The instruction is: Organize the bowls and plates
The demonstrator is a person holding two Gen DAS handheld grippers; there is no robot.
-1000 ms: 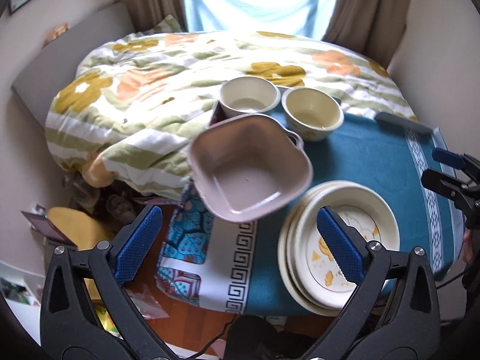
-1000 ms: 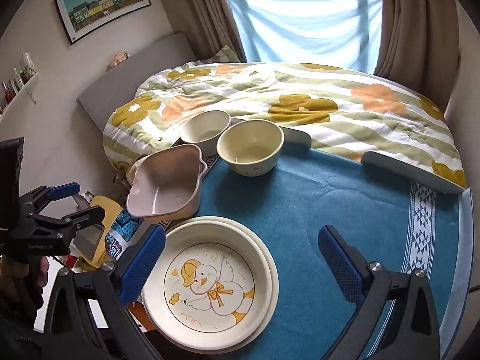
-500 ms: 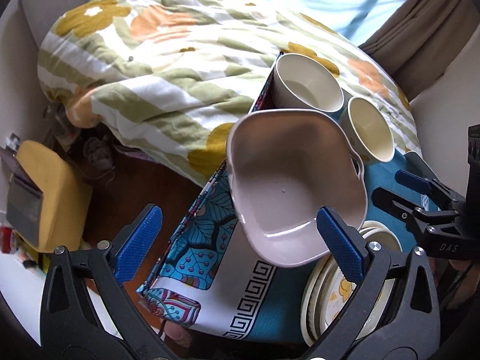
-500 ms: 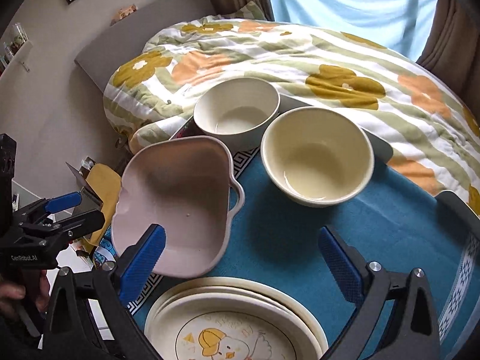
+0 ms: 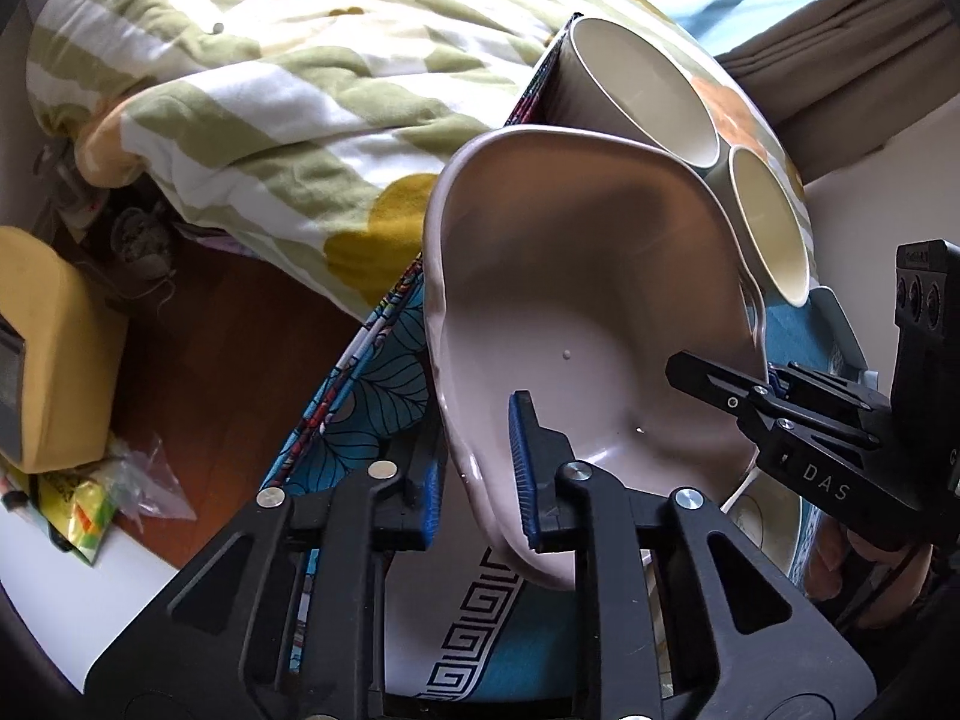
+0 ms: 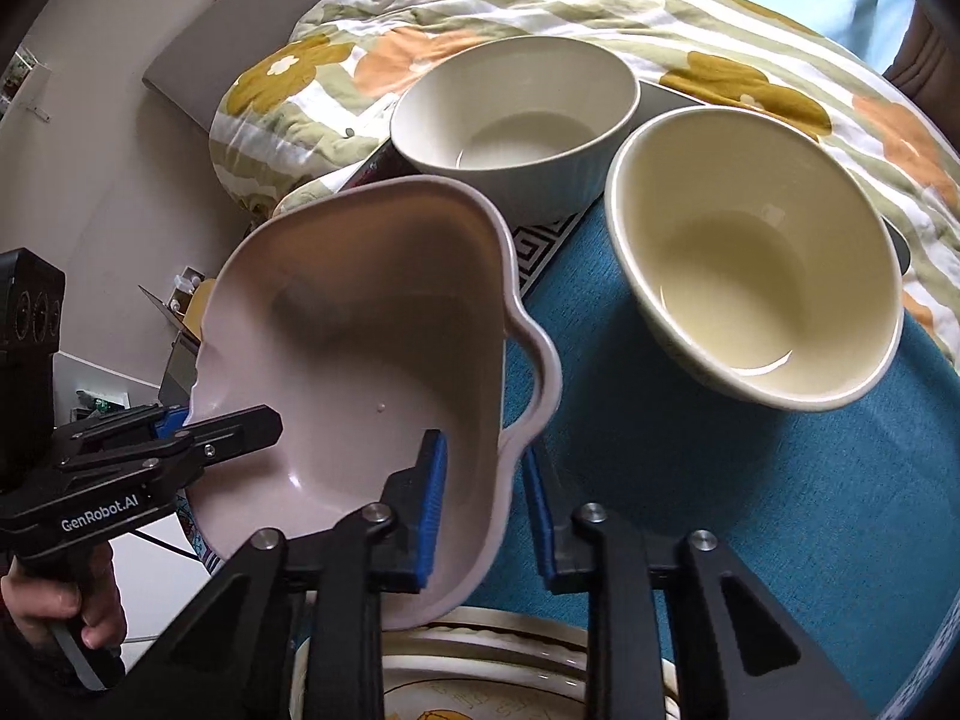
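Note:
A pink square bowl with handles [image 5: 588, 300] [image 6: 372, 324] sits at the table's left edge. My left gripper [image 5: 480, 474] is shut on its left rim, one pad inside and one outside. My right gripper [image 6: 486, 504] is shut on its right rim by the handle. Each gripper shows in the other view: the right one [image 5: 798, 420] and the left one [image 6: 162, 450]. A white bowl [image 6: 516, 114] and a cream bowl [image 6: 756, 252] stand just behind. Stacked plates [image 6: 480, 666] with a duck print lie below the pink bowl.
The teal tablecloth [image 6: 750, 510] covers the table. A flowered duvet [image 5: 252, 48] on the bed lies right behind the bowls. On the floor at left are a yellow box [image 5: 48, 354] and a plastic bag [image 5: 114, 498].
Both grippers have moved in on the pink bowl and closed on its opposite rims; they were open and apart from it before.

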